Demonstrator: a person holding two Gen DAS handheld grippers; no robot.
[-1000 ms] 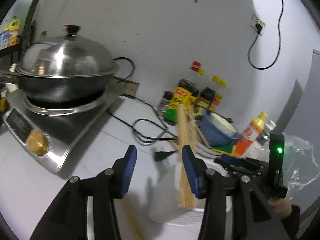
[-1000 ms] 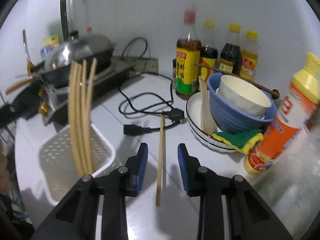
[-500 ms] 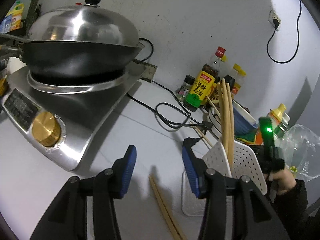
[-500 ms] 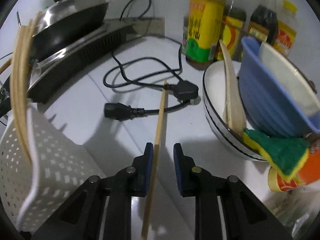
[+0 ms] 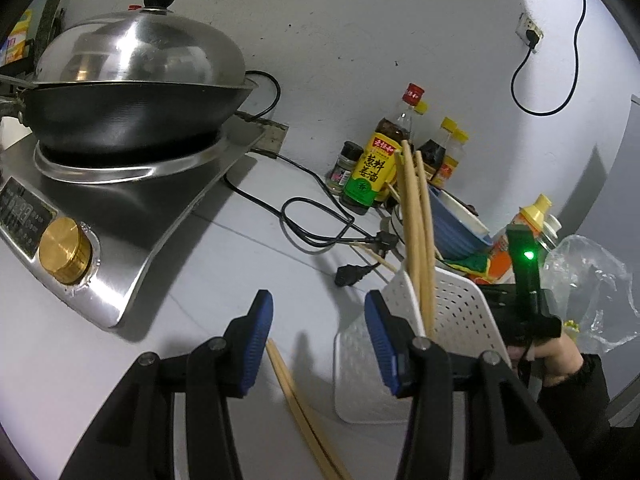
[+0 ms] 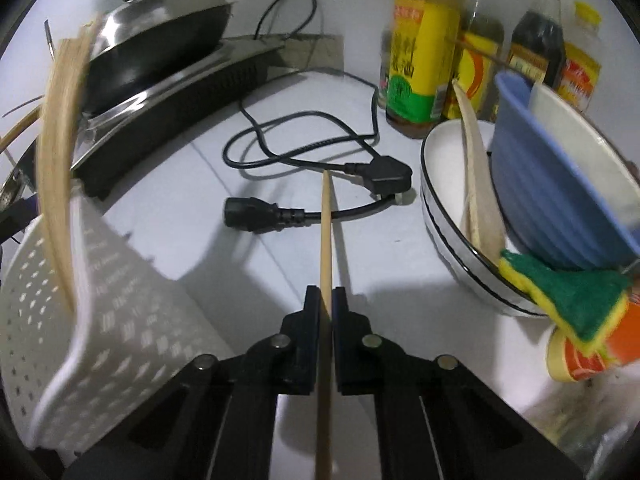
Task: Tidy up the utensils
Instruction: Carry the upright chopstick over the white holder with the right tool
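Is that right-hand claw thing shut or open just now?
Shut. The right gripper has its jaws pressed against both sides of a wooden chopstick, which runs forward over the black power cord.

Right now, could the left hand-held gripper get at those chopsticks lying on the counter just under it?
Probably yes. The left hand-held gripper is open, with the loose chopsticks lying on bare countertop below its fingers. Nothing lies on them; the white basket stands beside them.

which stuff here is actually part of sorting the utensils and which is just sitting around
Part of the job:
- chopstick in the right gripper
- white holder with chopsticks standing in it
- loose chopsticks by the open left gripper

Just lying about:
- wok
- power cord
- sauce bottles
- bowls
- sponge
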